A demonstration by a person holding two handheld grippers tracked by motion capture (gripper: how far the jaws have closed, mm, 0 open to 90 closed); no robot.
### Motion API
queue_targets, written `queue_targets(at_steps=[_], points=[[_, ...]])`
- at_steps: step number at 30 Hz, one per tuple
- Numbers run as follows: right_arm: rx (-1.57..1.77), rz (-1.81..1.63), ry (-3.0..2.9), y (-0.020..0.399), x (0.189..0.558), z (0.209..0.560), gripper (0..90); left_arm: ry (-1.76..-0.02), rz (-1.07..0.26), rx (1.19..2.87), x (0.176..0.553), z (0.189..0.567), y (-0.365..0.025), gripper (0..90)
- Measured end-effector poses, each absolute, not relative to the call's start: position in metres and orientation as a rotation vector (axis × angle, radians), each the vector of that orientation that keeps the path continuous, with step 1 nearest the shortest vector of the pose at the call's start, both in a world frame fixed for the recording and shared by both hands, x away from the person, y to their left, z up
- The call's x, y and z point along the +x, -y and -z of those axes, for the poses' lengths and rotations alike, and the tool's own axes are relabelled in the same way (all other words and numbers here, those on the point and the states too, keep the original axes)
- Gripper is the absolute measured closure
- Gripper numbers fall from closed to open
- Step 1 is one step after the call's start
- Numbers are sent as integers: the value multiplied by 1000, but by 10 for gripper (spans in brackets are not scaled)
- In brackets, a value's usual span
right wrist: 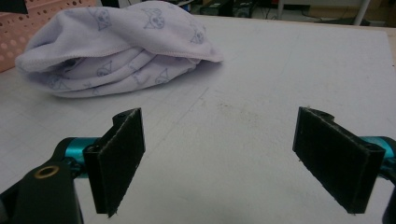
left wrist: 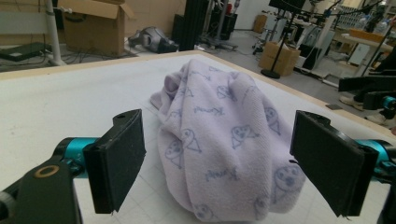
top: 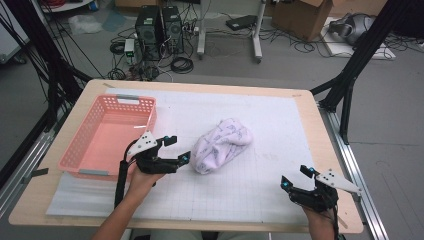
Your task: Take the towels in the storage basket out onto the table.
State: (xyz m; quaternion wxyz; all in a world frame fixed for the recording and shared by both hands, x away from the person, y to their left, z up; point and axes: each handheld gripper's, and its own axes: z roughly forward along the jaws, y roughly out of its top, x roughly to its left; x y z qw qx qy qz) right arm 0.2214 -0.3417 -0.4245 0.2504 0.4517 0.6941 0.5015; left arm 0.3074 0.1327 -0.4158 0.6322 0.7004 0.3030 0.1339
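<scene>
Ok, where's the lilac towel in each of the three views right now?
High view: lilac towel bunched mid-table, right of the pink basket.
Left gripper view: towel dead centre, just beyond the open jaws.
Right gripper view: towel upper left, well beyond the jaws.
Shared landmark: the white gridded mat beneath it.

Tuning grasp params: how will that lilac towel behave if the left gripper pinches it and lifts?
Likely floppy: the towel lies in a soft crumpled heap, so it should sag and unfold from the pinch. Probably light for its bulk, as thin terry folds show at its open edge. Slip seems unlikely; the left gripper, jaws open, has wide flat pads suited to nappy cloth.
</scene>
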Motion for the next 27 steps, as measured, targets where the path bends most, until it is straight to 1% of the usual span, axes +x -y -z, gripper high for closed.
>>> queue_targets(at_steps=[11,27], points=[[1251,-1357,-1888,344,223,426,152,-673,-312,1594,305,418,-135,191],[1237,-1346,-1909,341,224,427,152,-696,-308,1588,306,420,-137,191]])
